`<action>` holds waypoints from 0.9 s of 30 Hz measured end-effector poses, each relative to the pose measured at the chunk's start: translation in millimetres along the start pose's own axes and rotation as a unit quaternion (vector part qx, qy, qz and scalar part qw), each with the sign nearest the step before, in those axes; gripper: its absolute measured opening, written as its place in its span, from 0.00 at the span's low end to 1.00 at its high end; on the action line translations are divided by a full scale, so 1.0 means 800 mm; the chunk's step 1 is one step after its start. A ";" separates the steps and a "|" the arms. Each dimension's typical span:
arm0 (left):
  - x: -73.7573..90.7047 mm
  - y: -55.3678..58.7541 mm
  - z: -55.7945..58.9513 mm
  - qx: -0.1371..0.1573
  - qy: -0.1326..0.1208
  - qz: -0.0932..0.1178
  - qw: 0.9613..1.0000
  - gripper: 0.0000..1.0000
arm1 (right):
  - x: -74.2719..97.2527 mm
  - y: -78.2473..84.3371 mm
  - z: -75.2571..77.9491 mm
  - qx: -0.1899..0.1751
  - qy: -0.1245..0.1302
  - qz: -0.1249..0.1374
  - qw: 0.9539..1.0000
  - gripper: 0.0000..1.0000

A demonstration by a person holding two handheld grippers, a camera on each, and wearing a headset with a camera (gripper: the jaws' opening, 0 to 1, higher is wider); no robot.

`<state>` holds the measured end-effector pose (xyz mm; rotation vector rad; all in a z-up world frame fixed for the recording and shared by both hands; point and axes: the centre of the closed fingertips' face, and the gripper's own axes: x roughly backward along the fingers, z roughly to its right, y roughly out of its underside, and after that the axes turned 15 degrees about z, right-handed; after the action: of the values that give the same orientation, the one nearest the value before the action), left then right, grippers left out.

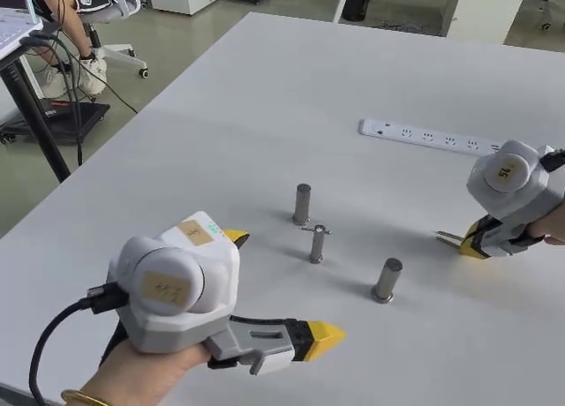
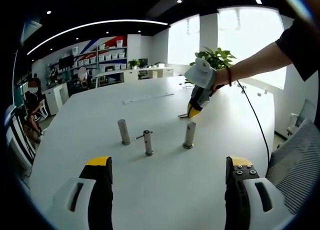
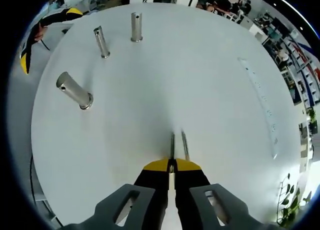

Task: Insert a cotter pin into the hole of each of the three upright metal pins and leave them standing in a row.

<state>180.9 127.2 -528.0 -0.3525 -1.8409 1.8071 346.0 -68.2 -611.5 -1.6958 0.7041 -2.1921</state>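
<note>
Two jaws tight on cotter pin

pins well apart, power strip behind

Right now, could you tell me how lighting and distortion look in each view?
Head view: soft light, faint shadows by the metal pins. Left gripper view: windows blown out, ceiling light strip bowed. Right gripper view: fisheye curves the power strip.
</note>
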 end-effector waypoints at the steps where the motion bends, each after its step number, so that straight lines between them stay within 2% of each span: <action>1: 0.000 0.000 0.000 0.000 0.000 0.000 1.000 0.93 | 0.001 0.000 -0.001 0.000 0.000 0.001 1.000 0.00; 4: 0.000 -0.006 0.001 0.005 0.000 0.012 1.000 0.92 | 0.004 -0.001 -0.004 0.002 0.005 0.002 1.000 0.00; 5: 0.001 -0.007 0.001 0.006 0.001 0.014 1.000 0.90 | 0.005 -0.001 -0.003 0.017 0.005 0.003 1.000 0.00; 9: 0.003 -0.007 0.003 0.014 0.004 0.011 1.000 0.88 | 0.013 -0.006 -0.008 0.014 0.006 0.015 1.000 0.00; 11: 0.003 -0.010 0.007 0.015 0.008 0.018 1.000 0.87 | 0.018 -0.010 -0.006 0.018 0.009 0.023 1.000 0.00; 14: 0.002 -0.007 0.015 0.014 0.020 0.013 1.000 0.84 | 0.026 -0.020 -0.009 0.035 0.013 0.035 0.999 0.00; 20: 0.001 -0.004 0.035 0.007 0.046 0.000 0.999 0.78 | 0.051 -0.048 -0.035 0.048 0.013 0.078 0.996 0.00; 22: 0.001 -0.004 0.043 0.020 0.054 -0.004 0.998 0.72 | 0.058 -0.061 -0.045 0.067 0.012 0.101 0.993 0.00; 23: 0.001 -0.004 0.046 0.029 0.055 -0.004 0.998 0.69 | 0.060 -0.063 -0.049 0.073 0.012 0.105 0.992 0.00; 27: 0.000 -0.011 0.063 0.048 0.065 0.006 0.997 0.65 | 0.072 -0.079 -0.073 0.103 0.008 0.132 0.986 0.00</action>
<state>155.3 84.2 -517.4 -0.4352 -1.6606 1.8295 278.9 -31.6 -541.5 -1.3979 0.6399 -2.0184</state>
